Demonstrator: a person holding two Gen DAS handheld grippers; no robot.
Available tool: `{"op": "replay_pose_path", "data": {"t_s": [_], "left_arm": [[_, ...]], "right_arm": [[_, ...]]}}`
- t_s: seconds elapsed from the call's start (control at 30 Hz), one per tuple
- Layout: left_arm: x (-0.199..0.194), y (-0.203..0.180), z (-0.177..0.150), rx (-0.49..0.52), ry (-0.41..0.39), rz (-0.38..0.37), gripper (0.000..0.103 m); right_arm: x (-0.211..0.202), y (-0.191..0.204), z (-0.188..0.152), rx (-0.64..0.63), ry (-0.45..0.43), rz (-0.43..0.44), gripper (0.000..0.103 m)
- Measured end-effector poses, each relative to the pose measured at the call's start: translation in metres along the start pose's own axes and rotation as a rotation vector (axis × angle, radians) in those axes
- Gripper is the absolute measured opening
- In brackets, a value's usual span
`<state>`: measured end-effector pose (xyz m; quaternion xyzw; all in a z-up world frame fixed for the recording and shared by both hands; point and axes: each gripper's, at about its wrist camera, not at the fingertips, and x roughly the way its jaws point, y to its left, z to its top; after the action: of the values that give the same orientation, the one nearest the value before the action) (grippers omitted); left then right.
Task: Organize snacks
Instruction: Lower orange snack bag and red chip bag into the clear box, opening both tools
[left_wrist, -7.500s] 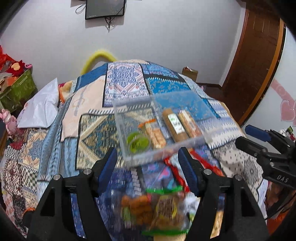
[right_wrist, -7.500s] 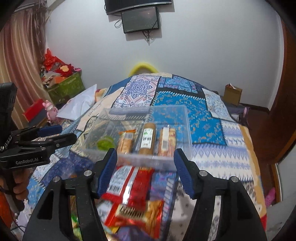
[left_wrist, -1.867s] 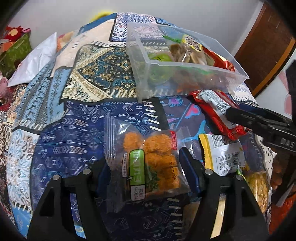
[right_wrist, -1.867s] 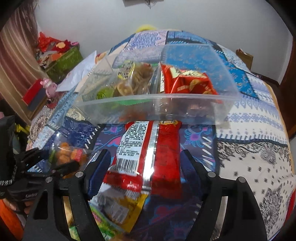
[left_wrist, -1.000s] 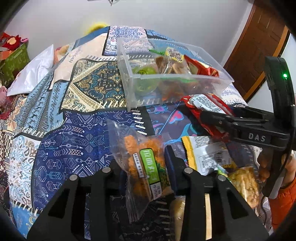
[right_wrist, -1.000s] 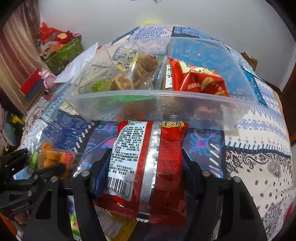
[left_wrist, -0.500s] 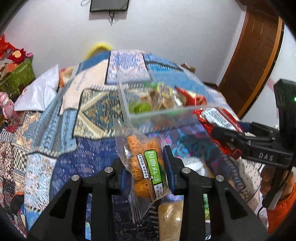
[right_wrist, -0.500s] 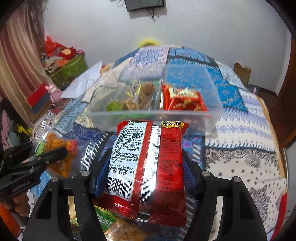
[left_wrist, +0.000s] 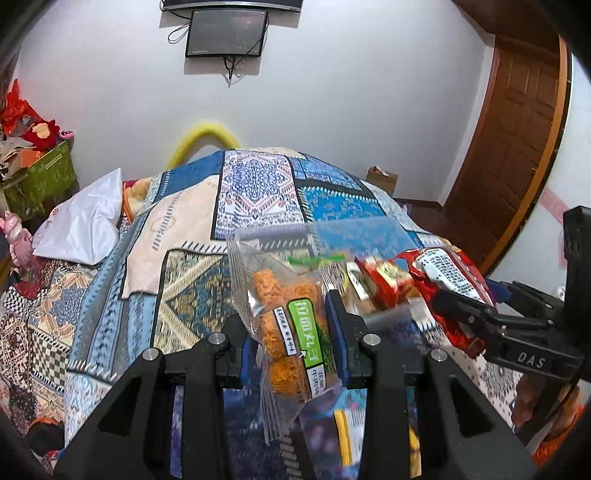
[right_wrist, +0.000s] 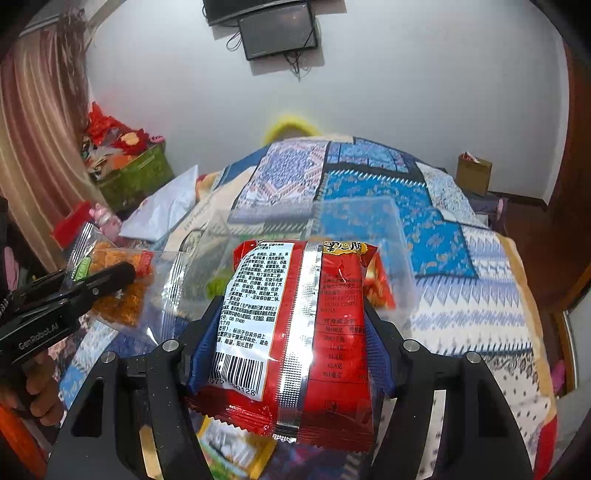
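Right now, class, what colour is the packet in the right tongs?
Red packet with a silver seam; clearest in the right wrist view.

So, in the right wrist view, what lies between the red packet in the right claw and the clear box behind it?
Nothing, as the right wrist view shows it: the red packet, held up by the right claw, overlaps the clear box directly.

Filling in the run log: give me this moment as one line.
left gripper: shut on clear bag of orange snacks | right gripper: shut on red packet | both lifted | clear bin ahead on quilt
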<state>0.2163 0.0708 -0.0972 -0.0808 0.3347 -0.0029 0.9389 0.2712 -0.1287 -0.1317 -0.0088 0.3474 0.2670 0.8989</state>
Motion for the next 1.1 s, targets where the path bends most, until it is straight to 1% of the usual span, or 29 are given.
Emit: {"op": "replay_pose_path", "data": {"t_s": [0.1,0.27,0.4,0.67,0.77,0.83,0.87,0.93,1.03,1.1], "left_arm": [[0.015,0.0,0.011,-0.006,0.0,0.009,0.034],[0.042,0.003,0.025,-0.011,-0.005,0.056,0.034],[0.061,0.006,0.032,-0.014,-0.002,0.076,0.034],[0.103,0.011,0.037,-0.021,0.035,0.105,0.034],[0.114,0.009,0.039,-0.007,0.035,0.127,0.034],[0.123,0.009,0.04,0.003,0.05,0.146,0.034],[0.128,0.009,0.038,0.003,0.062,0.142,0.034],[0.133,0.008,0.035,0.002,0.074,0.134,0.034],[0.136,0.005,0.032,0.022,0.075,0.151,0.034],[0.135,0.005,0.03,0.023,0.081,0.152,0.036]], "right_arm": [[0.005,-0.002,0.007,0.003,-0.008,0.003,0.065],[0.022,-0.006,0.018,0.006,-0.015,0.0,0.065],[0.039,-0.009,0.025,0.01,-0.006,0.004,0.065],[0.072,-0.014,0.032,0.017,0.028,0.01,0.065],[0.085,-0.014,0.035,0.018,0.05,0.013,0.065],[0.092,-0.016,0.035,0.019,0.065,0.012,0.065],[0.096,-0.017,0.035,0.019,0.072,0.007,0.065],[0.101,-0.019,0.033,0.019,0.085,0.004,0.065],[0.103,-0.024,0.031,0.032,0.097,0.007,0.066],[0.102,-0.027,0.03,0.038,0.104,0.002,0.067]]}}
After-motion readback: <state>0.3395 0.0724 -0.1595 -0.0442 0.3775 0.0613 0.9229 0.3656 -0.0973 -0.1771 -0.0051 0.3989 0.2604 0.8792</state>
